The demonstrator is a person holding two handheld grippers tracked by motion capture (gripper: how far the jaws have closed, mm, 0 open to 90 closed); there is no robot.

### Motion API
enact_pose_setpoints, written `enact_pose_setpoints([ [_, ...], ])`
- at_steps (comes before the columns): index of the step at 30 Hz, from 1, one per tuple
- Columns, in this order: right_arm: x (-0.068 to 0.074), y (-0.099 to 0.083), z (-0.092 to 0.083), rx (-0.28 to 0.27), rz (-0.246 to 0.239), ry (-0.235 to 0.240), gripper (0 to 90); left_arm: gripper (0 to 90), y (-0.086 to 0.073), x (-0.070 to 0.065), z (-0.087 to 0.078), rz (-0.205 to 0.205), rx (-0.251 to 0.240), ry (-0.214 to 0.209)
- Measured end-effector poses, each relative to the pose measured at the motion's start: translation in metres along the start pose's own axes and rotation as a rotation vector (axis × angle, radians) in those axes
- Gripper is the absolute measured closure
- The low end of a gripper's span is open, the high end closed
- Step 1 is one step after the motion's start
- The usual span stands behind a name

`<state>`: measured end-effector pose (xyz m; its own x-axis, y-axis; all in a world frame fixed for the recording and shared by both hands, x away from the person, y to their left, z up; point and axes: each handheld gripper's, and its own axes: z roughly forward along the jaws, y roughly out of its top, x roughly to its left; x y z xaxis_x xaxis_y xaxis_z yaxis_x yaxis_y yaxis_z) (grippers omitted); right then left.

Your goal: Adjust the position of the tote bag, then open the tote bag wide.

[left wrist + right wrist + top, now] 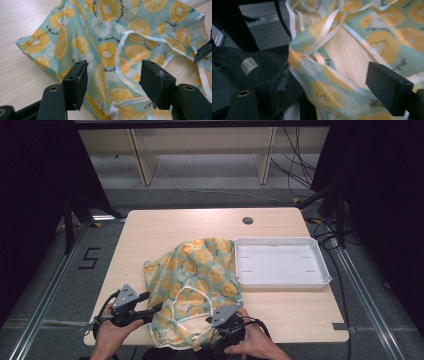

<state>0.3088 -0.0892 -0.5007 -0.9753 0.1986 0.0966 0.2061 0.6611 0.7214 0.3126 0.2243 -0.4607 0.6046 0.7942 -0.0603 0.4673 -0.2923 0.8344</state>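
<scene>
A teal cloth (200, 280) printed with orange and kiwi slices lies crumpled on the wooden table (160, 230), its white ribbon straps (125, 40) looping over it and its near corner hanging past the front edge. My left gripper (154, 310) is at the cloth's near left edge. In the left gripper view it (113, 85) stands open with the cloth's hem between the jaws. My right gripper (216, 329) is at the cloth's near right part. It (327, 85) is open too, and the cloth's piped edge (329, 72) runs between its jaws.
An empty white tray (281, 279) sits on the table's right side, touching the cloth's far right edge. A round cable hole (247, 220) is near the table's back edge. Wooden shelving (200, 150) and cables stand behind the table.
</scene>
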Motion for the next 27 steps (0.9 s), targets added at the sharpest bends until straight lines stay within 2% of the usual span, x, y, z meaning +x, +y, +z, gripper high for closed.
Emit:
enact_pose_setpoints([
  [2, 0.000, -0.001, 0.006, 0.027, -0.004, 0.007, 24.5, 38.4, -0.001, 0.001, 0.000, 0.000, -0.001, 0.001],
  [3, 0.000, -0.001, 0.008, 0.037, -0.018, 0.010, 29.9, 38.4, -0.001, 0.001, 0.001, -0.002, -0.001, -0.004],
  [4, 0.000, -0.001, 0.010, 0.054, -0.057, 0.012, 44.2, 38.2, -0.002, 0.002, 0.001, 0.003, 0.002, -0.005],
  [7, 0.000, -0.001, 0.009, 0.067, -0.092, 0.024, 67.6, 37.7, -0.002, 0.001, 0.002, 0.003, -0.001, -0.009],
  [8, 0.000, 0.000, 0.007, 0.046, -0.091, 0.044, 72.2, 37.6, -0.002, 0.000, 0.002, 0.003, 0.002, -0.011],
  [9, 0.000, 0.001, 0.005, 0.032, -0.098, 0.042, 80.0, 37.5, -0.002, 0.000, 0.002, 0.007, 0.001, -0.013],
  [11, -0.001, 0.003, 0.000, 0.003, -0.097, 0.049, 87.0, 37.4, -0.002, -0.001, 0.002, 0.010, -0.004, -0.022],
  [13, -0.002, 0.005, -0.004, -0.028, -0.084, 0.064, 88.8, 37.3, -0.001, -0.001, 0.001, 0.021, -0.002, -0.027],
  [14, -0.003, 0.007, -0.007, -0.048, -0.082, 0.069, 89.2, 37.3, -0.002, -0.003, 0.001, 0.012, -0.008, -0.023],
  [16, -0.006, 0.011, -0.012, -0.087, -0.090, 0.059, 89.6, 37.2, -0.001, -0.003, 0.000, 0.023, -0.009, -0.030],
  [17, -0.006, 0.013, -0.014, -0.096, -0.092, 0.057, 89.7, 36.7, -0.001, -0.004, -0.001, 0.002, -0.022, -0.019],
  [20, -0.012, 0.023, -0.026, -0.142, -0.070, 0.016, 89.9, 34.8, 0.004, -0.006, -0.010, 0.013, -0.067, -0.007],
  [21, -0.017, 0.027, -0.028, -0.156, -0.089, -0.004, 89.9, 34.8, 0.006, -0.008, -0.013, 0.007, -0.086, -0.007],
  [25, -0.037, 0.044, -0.039, -0.216, -0.051, -0.070, 90.0, 34.8, 0.013, -0.020, -0.022, 0.047, -0.140, -0.024],
  [26, -0.044, 0.048, -0.041, -0.228, -0.038, -0.085, 90.0, 35.4, 0.014, -0.023, -0.024, 0.062, -0.139, -0.028],
  [27, -0.051, 0.052, -0.042, -0.241, -0.030, -0.100, 90.0, 37.6, 0.015, -0.026, -0.025, 0.095, -0.144, -0.039],
])
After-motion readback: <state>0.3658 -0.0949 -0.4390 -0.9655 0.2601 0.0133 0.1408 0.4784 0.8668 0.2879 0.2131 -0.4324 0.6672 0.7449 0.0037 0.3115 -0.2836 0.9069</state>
